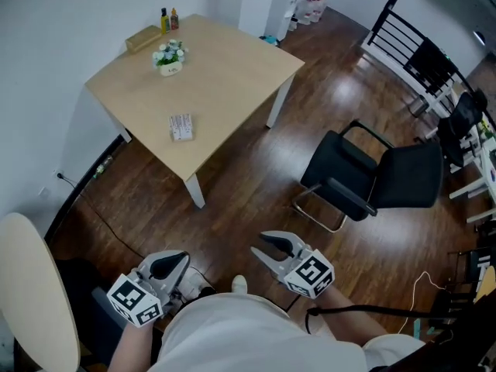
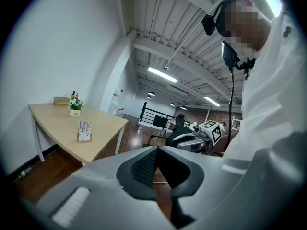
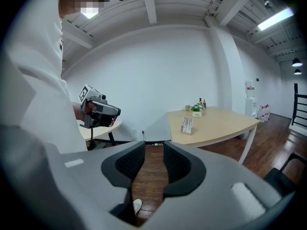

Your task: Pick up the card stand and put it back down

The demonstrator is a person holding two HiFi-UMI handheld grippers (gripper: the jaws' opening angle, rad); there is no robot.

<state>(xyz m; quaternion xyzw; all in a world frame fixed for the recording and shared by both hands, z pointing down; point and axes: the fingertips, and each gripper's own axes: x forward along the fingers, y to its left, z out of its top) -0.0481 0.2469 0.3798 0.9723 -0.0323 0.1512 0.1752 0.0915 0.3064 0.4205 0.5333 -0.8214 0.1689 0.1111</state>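
Well apart from both grippers, the small wooden card stand point(image 1: 180, 126) sits upright on the light wood square table point(image 1: 232, 76), with a white flower pot point(image 1: 169, 59) farther back on the table. A black office armchair point(image 1: 372, 178) stands right of the table. Left gripper point(image 2: 157, 148): jaw tips touching, empty. Right gripper point(image 3: 154, 145): narrow gap between jaws, empty. Only the head view shows the chair whole.

Table point(image 1: 232, 68) at my 11 o'clock, well apart from my left gripper point(image 1: 169, 265) and right gripper point(image 1: 262, 245), held side by side at my body. On it: card stand point(image 1: 180, 126) near the front edge, flower pot point(image 1: 169, 57) behind it, box point(image 1: 143, 38) and bottles point(image 1: 168, 19) at the far edge. Chair point(image 1: 372, 178) at 2 o'clock, right of the table.
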